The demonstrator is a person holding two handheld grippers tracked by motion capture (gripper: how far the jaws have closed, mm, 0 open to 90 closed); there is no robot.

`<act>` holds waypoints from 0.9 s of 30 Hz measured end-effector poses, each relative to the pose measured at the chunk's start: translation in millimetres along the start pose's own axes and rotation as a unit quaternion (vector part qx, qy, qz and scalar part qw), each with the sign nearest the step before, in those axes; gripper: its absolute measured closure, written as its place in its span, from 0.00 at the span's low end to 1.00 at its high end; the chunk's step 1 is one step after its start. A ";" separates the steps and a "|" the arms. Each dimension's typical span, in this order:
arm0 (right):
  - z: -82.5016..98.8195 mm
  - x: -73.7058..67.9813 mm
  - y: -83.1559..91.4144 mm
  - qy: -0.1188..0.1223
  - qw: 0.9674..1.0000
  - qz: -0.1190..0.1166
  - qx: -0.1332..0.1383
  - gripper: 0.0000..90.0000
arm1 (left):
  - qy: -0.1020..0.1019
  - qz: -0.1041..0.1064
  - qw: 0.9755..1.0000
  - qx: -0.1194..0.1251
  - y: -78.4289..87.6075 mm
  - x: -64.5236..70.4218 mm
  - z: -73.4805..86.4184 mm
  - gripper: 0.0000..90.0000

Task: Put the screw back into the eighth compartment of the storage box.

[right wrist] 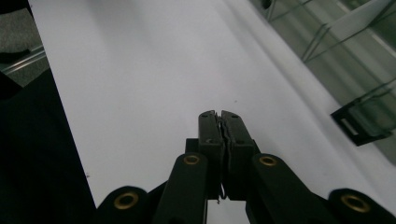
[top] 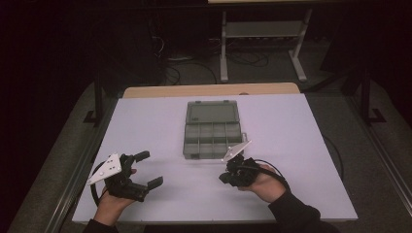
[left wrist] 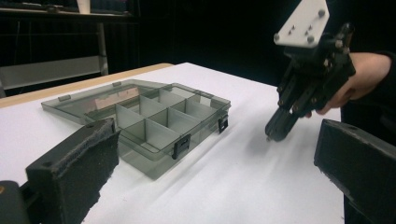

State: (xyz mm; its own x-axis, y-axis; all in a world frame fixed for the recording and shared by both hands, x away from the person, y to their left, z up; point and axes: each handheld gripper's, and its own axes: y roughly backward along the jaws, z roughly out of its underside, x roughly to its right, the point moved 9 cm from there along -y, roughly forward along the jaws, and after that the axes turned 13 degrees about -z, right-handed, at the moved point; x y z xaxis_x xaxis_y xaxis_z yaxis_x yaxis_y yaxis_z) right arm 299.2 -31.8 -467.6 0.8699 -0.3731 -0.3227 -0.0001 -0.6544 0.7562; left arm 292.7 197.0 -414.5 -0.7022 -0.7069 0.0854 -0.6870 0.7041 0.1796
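Observation:
A clear grey compartment box [top: 214,128] lies open in the middle of the white table [top: 291,145], its lid folded back away from me. Its several compartments [left wrist: 154,116] look empty, and two black latches sit on its near wall. My left gripper [top: 150,169] rests at the near left of the table, open wide, with nothing between its padded fingers [left wrist: 74,172]. It points toward the box. My right gripper [top: 223,178] is held just in front of the box's near right corner, tip tilted down close to the table. Its jaws [right wrist: 219,119] are shut tight together.
A wooden strip [top: 209,90] runs along the table's far edge. Beyond it stands a white metal frame [top: 262,39] on the dark floor. A cable [top: 277,170] loops from the right gripper across the near right of the table.

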 end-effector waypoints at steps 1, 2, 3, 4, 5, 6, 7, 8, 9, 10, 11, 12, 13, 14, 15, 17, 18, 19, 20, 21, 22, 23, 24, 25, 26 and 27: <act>-1.3 0.8 2.3 0.000 1.000 0.000 0.004 0.97 | 0.000 0.000 1.000 0.000 -0.1 0.1 0.0 0.00; -2.0 2.6 4.7 0.004 1.000 0.003 0.004 0.97 | -0.001 0.001 1.000 0.000 -0.1 0.0 0.0 0.00; -3.2 3.4 6.8 0.003 1.000 0.004 0.007 0.97 | -0.001 0.001 1.000 0.000 -0.1 0.0 0.0 0.00; -4.1 5.3 9.1 0.006 1.000 0.006 0.008 0.97 | -0.003 0.001 1.000 0.000 -0.3 -0.5 0.1 0.00; -4.1 5.3 9.1 0.006 1.000 0.006 0.008 0.97 | -0.003 0.001 1.000 0.000 -0.3 -0.5 0.1 0.00; -6.0 7.8 13.0 0.006 1.000 0.009 0.011 0.97 | -0.003 0.001 1.000 0.000 -0.7 -0.7 0.0 0.00; -6.0 7.8 13.0 0.006 1.000 0.009 0.011 0.97 | -0.003 0.001 1.000 0.000 -0.7 -0.7 0.0 0.00; -8.2 9.6 16.4 0.002 1.000 0.013 0.016 0.97 | 0.000 0.001 1.000 0.000 -0.6 -0.1 0.2 0.00; -10.0 9.2 18.3 -0.005 1.000 0.010 0.021 0.97 | -0.001 0.001 1.000 -0.001 -0.8 -0.2 0.4 0.00; -11.8 11.0 20.0 -0.003 1.000 0.012 0.025 0.97 | -0.002 0.000 1.000 -0.002 -0.8 -0.3 0.6 0.00; -12.9 12.7 22.2 -0.005 1.000 0.015 0.026 0.97 | -0.002 0.000 1.000 -0.002 -0.8 -0.3 0.6 0.00; -14.3 14.4 23.7 -0.006 0.999 0.017 0.028 0.97 | 0.001 0.000 1.000 0.000 -0.8 -0.3 0.2 0.00; -15.7 16.7 25.4 -0.008 0.999 0.019 0.030 0.97 | 0.001 0.000 1.000 0.000 -0.8 -0.3 0.2 0.00; -17.1 19.4 27.2 -0.009 0.999 0.024 0.032 0.97 | 0.001 0.000 1.000 0.001 -1.0 -0.6 0.0 0.00; -19.1 22.3 28.6 -0.011 0.999 0.027 0.036 0.97 | 0.001 0.000 1.000 0.001 -1.0 -0.6 0.0 0.00; -20.9 26.1 30.6 -0.012 0.999 0.033 0.039 0.97 | 0.002 0.000 1.000 0.000 -1.1 -0.5 0.1 0.00; -24.6 34.2 34.2 -0.017 0.998 0.045 0.044 0.97 | 0.000 0.000 1.000 0.000 -1.3 -0.2 0.2 0.00; -26.7 38.5 35.9 -0.019 0.997 0.050 0.048 0.97 | 0.000 0.000 1.000 0.000 -1.3 -0.2 0.2 0.00; -28.8 42.7 37.1 -0.022 0.997 0.055 0.052 0.97 | -0.001 0.000 1.000 -0.001 -1.5 0.0 0.6 0.00; -30.6 47.7 38.6 -0.023 0.996 0.063 0.055 0.97 | -0.001 0.000 1.000 -0.001 -1.5 0.0 0.6 0.00; -32.0 52.3 39.7 -0.026 0.996 0.067 0.058 0.97 | 0.000 -0.001 1.000 -0.002 -1.3 0.1 0.9 0.00; -32.0 52.3 39.7 -0.026 0.996 0.067 0.058 0.97 | 0.000 -0.001 1.000 -0.002 -1.3 0.1 0.9 0.00; -33.9 62.2 41.4 -0.033 0.994 0.078 0.064 0.97 | 0.002 -0.001 1.000 0.001 -1.5 0.0 -0.3 0.00; -34.1 67.1 41.6 -0.037 0.994 0.080 0.064 0.97 | 0.002 -0.001 1.000 0.001 -1.5 0.0 -0.3 0.00; -34.3 72.7 41.6 -0.041 0.993 0.085 0.065 0.97 | 0.002 -0.001 1.000 0.000 -2.4 0.2 -0.3 0.00; -34.3 72.7 41.6 -0.041 0.993 0.085 0.065 0.97 | 0.002 -0.001 1.000 0.000 -2.4 0.2 -0.3 0.00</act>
State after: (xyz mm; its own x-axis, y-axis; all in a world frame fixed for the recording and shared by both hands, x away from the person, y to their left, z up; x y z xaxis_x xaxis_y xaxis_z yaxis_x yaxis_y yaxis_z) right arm 379.3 -63.6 -440.1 0.8083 -0.5347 -0.2464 -0.2118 -0.6546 0.7257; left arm 294.3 195.1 -414.6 -0.6999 -0.7088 0.0880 -0.6887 0.7024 0.1798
